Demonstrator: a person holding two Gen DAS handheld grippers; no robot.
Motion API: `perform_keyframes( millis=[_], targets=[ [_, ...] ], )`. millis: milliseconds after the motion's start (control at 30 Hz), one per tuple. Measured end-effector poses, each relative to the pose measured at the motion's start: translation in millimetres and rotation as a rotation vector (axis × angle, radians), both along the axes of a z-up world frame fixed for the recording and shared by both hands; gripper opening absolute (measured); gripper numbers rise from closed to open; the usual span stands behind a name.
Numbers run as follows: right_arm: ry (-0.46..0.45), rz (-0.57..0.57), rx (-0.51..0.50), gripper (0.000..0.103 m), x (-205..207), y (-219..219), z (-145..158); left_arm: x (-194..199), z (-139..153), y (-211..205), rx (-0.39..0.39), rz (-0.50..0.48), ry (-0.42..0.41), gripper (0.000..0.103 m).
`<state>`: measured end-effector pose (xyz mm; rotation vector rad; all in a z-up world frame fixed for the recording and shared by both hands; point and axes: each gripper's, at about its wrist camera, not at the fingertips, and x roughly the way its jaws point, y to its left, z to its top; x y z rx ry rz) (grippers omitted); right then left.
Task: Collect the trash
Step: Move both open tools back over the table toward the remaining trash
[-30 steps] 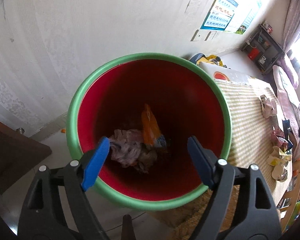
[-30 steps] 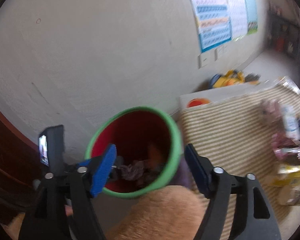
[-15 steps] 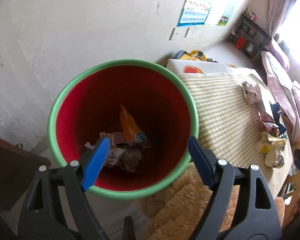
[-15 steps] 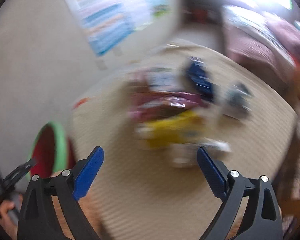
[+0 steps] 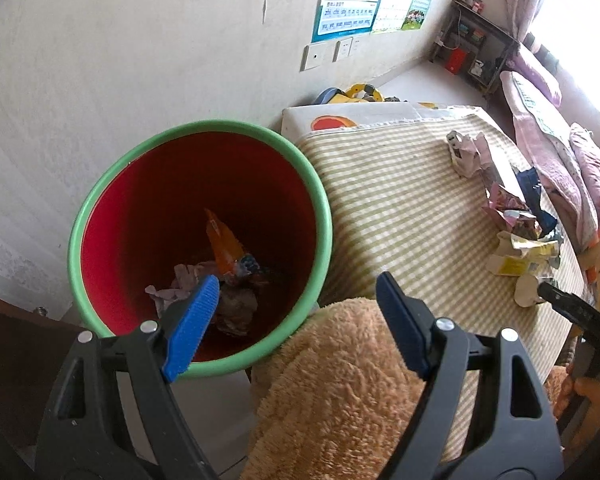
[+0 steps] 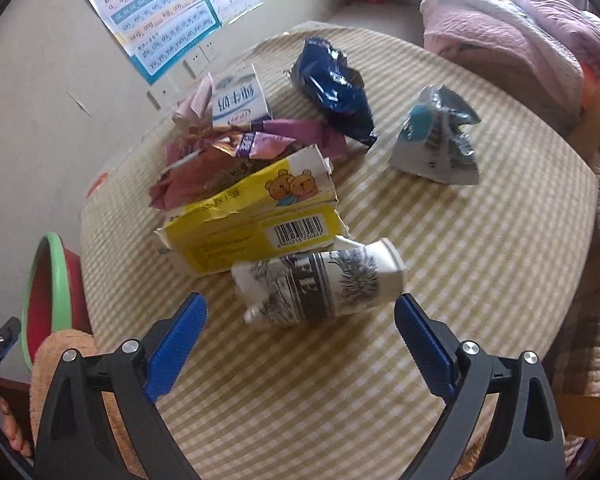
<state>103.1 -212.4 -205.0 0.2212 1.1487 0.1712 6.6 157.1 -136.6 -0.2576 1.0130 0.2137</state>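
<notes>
A red bin with a green rim (image 5: 324,208) stands by the wall beside the table and holds crumpled wrappers (image 5: 224,276); it also shows in the right wrist view (image 6: 56,280). My left gripper (image 5: 296,312) is open and empty above the bin's near edge. My right gripper (image 6: 300,332) is open and empty just in front of a crushed white paper cup (image 6: 320,284) on the checked tablecloth (image 6: 460,280). Behind the cup lie a torn yellow carton (image 6: 252,224), purple wrappers (image 6: 228,156), a milk carton (image 6: 240,100), a dark blue bag (image 6: 336,88) and a silver-blue packet (image 6: 436,136).
A tan fluffy cushion (image 5: 348,384) lies under the left gripper at the table's near edge. A wall with posters (image 6: 160,12) is behind the table. Pink bedding (image 6: 520,32) lies to the right. A shelf (image 5: 472,52) stands in the far corner.
My right gripper has swung from the bin to the trash pile on the table, now near the paper cup. My left gripper has drawn back from the bin and shifted towards the table.
</notes>
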Motion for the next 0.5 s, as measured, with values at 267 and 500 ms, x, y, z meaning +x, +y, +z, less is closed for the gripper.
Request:
perform_keyframes(
  millis=[267,500],
  targets=[
    [0.017,0.035,0.114,0.060,-2,-8,-7,16,10,-49,0.052,-0.125,-0.007,0.078],
    [0.044,0.024,0.211,0.037,-36,-29,5,45,17,-154,0.145,-0.464,-0.058,0.078]
  ],
)
